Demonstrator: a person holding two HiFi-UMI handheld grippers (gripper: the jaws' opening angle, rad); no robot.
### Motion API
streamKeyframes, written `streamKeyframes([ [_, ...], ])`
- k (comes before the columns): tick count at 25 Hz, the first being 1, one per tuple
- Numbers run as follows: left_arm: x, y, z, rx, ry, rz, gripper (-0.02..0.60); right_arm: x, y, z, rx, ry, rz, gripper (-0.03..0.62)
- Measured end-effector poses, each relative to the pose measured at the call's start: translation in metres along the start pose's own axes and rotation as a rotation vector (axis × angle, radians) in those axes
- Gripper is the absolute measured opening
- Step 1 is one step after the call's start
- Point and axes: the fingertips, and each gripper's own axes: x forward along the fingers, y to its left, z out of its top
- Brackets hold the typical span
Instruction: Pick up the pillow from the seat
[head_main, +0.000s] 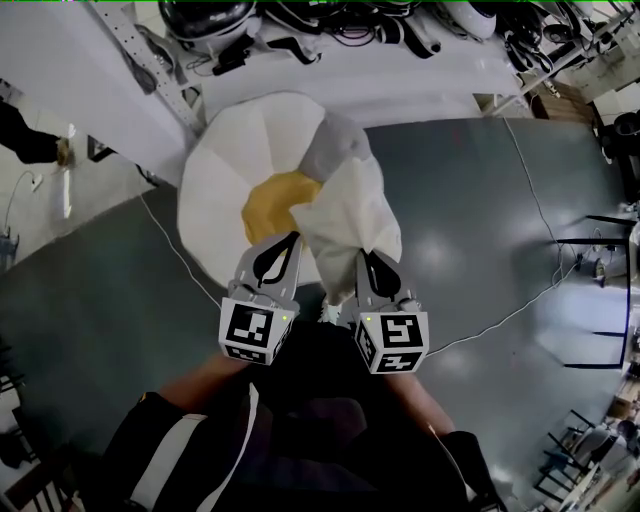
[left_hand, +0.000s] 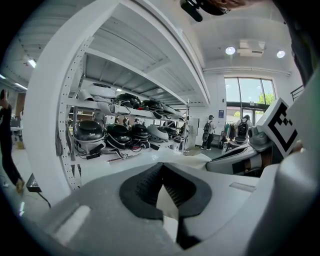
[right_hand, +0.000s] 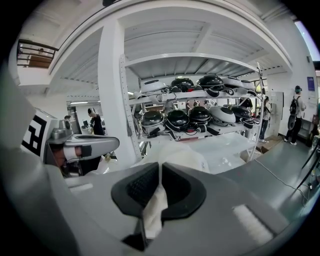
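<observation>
A fried-egg pillow (head_main: 230, 170), white with a yellow yolk, hangs above the grey floor in the head view, folded over with a cream flap (head_main: 350, 215) and a grey patch at its top. My left gripper (head_main: 291, 238) is shut on its lower edge by the yolk. My right gripper (head_main: 366, 256) is shut on the cream flap beside it. In the left gripper view white fabric (left_hand: 165, 200) is pinched between the dark pads (left_hand: 142, 187). In the right gripper view cream fabric (right_hand: 154, 210) hangs from the closed pads (right_hand: 137, 189), with the pillow's bulk (right_hand: 175, 152) beyond. No seat is in sight.
A white shelving rack (head_main: 330, 70) with dark helmets and cables stands just behind the pillow; its shelves (right_hand: 195, 117) fill both gripper views. A thin cable (head_main: 170, 250) runs across the floor. Black stands (head_main: 600, 250) are at the right. People stand far off by the windows (left_hand: 207, 132).
</observation>
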Motion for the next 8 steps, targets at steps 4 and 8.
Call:
streamKeyframes([
  [4,-0.0031,0.0023,-0.0021,0.008,-0.002,0.004,0.002,-0.0002,0.0021,-0.0041,-0.004,0.008,-0.002,0.021],
  [8,-0.0054,0.0035,-0.0033,0.009,0.001,-0.001,0.002,-0.0007,0.0061,-0.0047,-0.010,0.010,0.000,0.021],
])
